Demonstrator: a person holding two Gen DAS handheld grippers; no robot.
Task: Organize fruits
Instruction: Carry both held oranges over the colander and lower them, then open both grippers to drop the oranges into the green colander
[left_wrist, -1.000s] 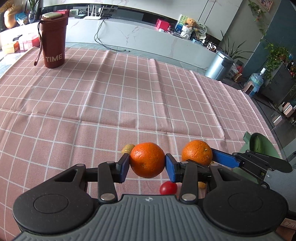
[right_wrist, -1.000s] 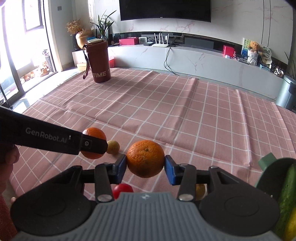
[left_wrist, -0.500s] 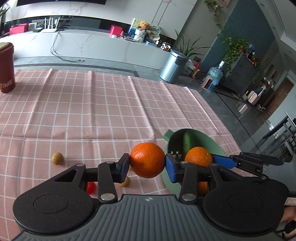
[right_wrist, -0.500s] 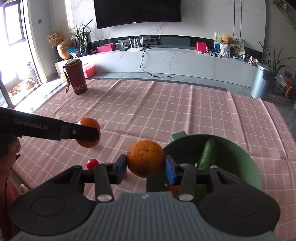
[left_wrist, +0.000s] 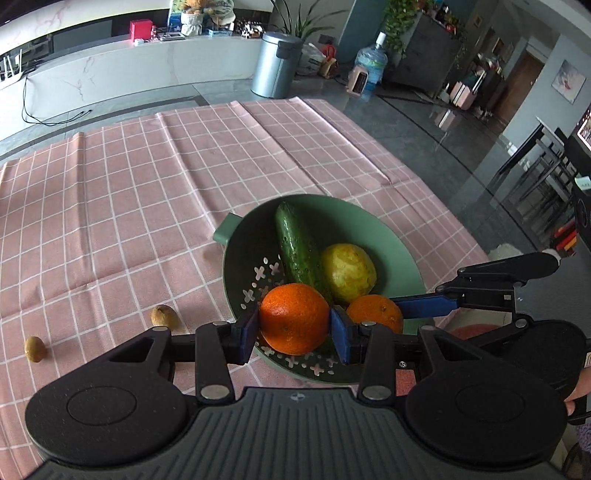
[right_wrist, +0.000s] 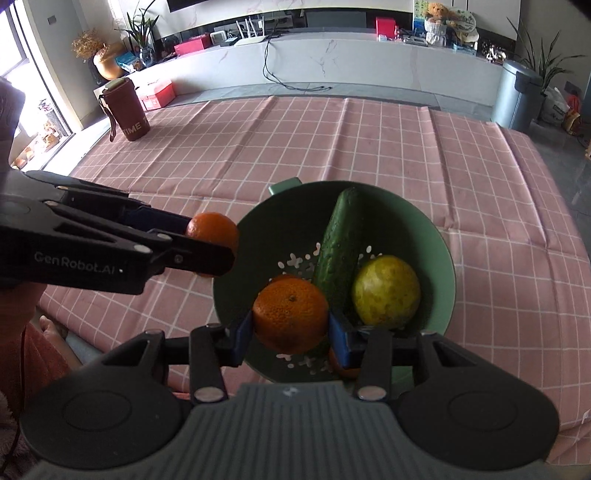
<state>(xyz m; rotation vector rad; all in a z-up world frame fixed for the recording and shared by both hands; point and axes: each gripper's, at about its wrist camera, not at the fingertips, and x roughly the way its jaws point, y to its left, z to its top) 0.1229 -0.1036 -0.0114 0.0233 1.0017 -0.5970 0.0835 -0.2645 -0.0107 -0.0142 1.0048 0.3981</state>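
My left gripper (left_wrist: 293, 328) is shut on an orange (left_wrist: 293, 317), held over the near left rim of a green colander bowl (left_wrist: 402, 247). My right gripper (right_wrist: 290, 332) is shut on a second orange (right_wrist: 290, 317) above the bowl's near side. Inside the bowl (right_wrist: 448, 280) lie a cucumber (right_wrist: 338, 247) and a yellow-green round fruit (right_wrist: 386, 291). In the right wrist view the left gripper (right_wrist: 210, 243) comes in from the left with its orange (right_wrist: 212, 229) beside the bowl's rim. Two small brown fruits (left_wrist: 162, 315) (left_wrist: 35, 349) rest on the cloth to the left.
A pink checked cloth (right_wrist: 369, 147) covers the table. A maroon cup (right_wrist: 127, 110) stands at its far left corner. A grey bin (left_wrist: 275, 62) and a water bottle (left_wrist: 371, 66) are on the floor beyond. The table's right edge runs close past the bowl.
Both grippers have swung right with their oranges, from over the bare cloth to above the green bowl. The small fruits on the cloth now lie off to the left.
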